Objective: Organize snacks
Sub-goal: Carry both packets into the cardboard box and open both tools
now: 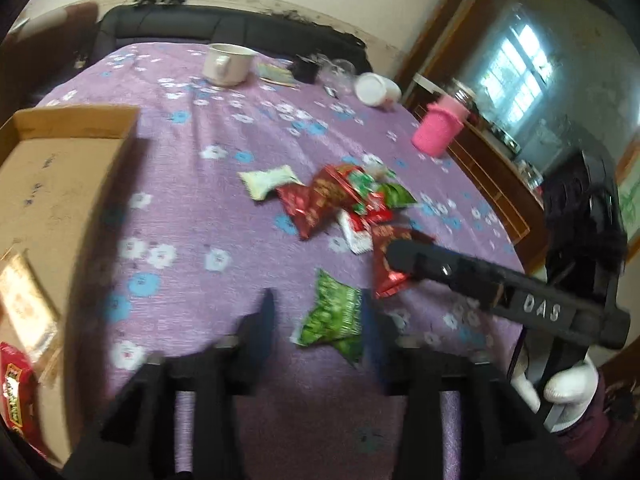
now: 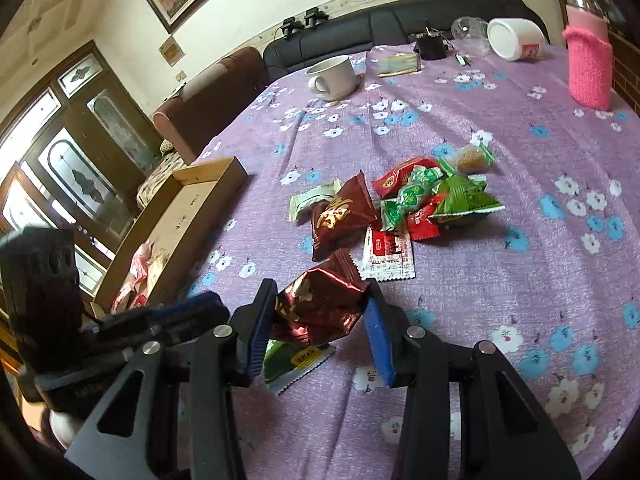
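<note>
Dark red foil was between the pads of the right gripper (image 2: 320, 332): its two blue-faced fingers were pressed on a shiny red snack packet (image 2: 320, 308), which looked lifted a little above the purple flowered tablecloth (image 2: 500, 280). The left gripper (image 1: 316, 320) stood apart over a green packet (image 1: 332, 320); the packet lay between the fingers on the cloth, but the view was blurred and I could not see the pads pressing it. More snacks waited in a loose pile (image 2: 404, 204) near the middle of the table. The cardboard box (image 1: 60, 184) sat at the left edge, with some packets already inside.

To do this step well, I judged that the right hand should keep a light, steady squeeze, because such foil is slippery and an air-filled packet can slide out or burst. It should carry the packet high enough to pass the box wall, and open only when it is over the box floor. The left fingers should close on the middle of the green packet, not on its thin sealed edge.
</note>
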### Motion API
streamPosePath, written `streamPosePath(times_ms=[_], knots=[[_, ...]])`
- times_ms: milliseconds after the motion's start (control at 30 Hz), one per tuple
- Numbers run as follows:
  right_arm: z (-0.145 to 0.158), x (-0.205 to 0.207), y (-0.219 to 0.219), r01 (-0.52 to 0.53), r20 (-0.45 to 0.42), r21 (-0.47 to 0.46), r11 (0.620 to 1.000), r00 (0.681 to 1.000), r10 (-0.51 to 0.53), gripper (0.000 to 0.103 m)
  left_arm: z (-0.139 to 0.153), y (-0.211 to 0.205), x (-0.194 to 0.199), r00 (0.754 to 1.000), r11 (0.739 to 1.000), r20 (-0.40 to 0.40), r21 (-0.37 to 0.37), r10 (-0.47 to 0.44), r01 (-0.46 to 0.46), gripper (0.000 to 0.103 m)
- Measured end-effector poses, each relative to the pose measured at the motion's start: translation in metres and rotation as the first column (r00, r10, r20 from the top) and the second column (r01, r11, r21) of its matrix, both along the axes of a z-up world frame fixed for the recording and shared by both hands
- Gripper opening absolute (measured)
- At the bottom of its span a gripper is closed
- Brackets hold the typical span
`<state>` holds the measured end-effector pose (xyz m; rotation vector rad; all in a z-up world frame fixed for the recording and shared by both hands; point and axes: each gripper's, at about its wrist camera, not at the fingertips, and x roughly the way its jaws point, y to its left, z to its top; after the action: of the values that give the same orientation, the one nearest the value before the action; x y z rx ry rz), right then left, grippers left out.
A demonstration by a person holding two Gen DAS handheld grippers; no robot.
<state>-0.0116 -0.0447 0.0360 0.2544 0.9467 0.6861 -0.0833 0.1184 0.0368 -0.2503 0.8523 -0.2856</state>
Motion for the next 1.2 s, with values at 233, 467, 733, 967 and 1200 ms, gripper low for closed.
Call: streamPosePath(times_ms=[233, 467, 733, 967, 1200], knots=[[0.004, -0.003, -0.021, 0.041, -0.007, 0.008, 0.999, 0.999, -0.041, 0.045, -0.018, -0.047, 0.024, 0.995, 0.984, -0.049, 0.152, -0.085, 0.092, 0.07], [0.012, -0.008, -0.022, 0.027, 0.014, 0.001, 1.0, 1.0, -0.027, 0.045, -0.017, -0.027, 0.021, 0.996, 0.995, -0.071, 0.082, -0.045, 0.05, 0.038], [0.024, -0.012, 0.023, -0.076, 0.019, 0.005, 0.997, 0.997, 0.076, 0.045, 0.027, 0.07, -0.02, 0.987, 0.985, 0.026, -0.083, 0.156, -0.153, 0.038], [0.042, -0.014, 0.105, -0.227, 0.04, 0.017, 0.974, 0.973, 0.226, 0.045, 0.039, 0.164, -0.023, 0.941, 0.94, 0.023, -0.058, 0.339, -0.337, 0.038], [0.051, -0.015, 0.198, -0.348, 0.068, -0.045, 0.936, 0.934, 0.35, 0.045, 0.023, 0.231, -0.006, 0.895, 0.895, -0.053, -0.046, 0.442, -0.444, 0.038]])
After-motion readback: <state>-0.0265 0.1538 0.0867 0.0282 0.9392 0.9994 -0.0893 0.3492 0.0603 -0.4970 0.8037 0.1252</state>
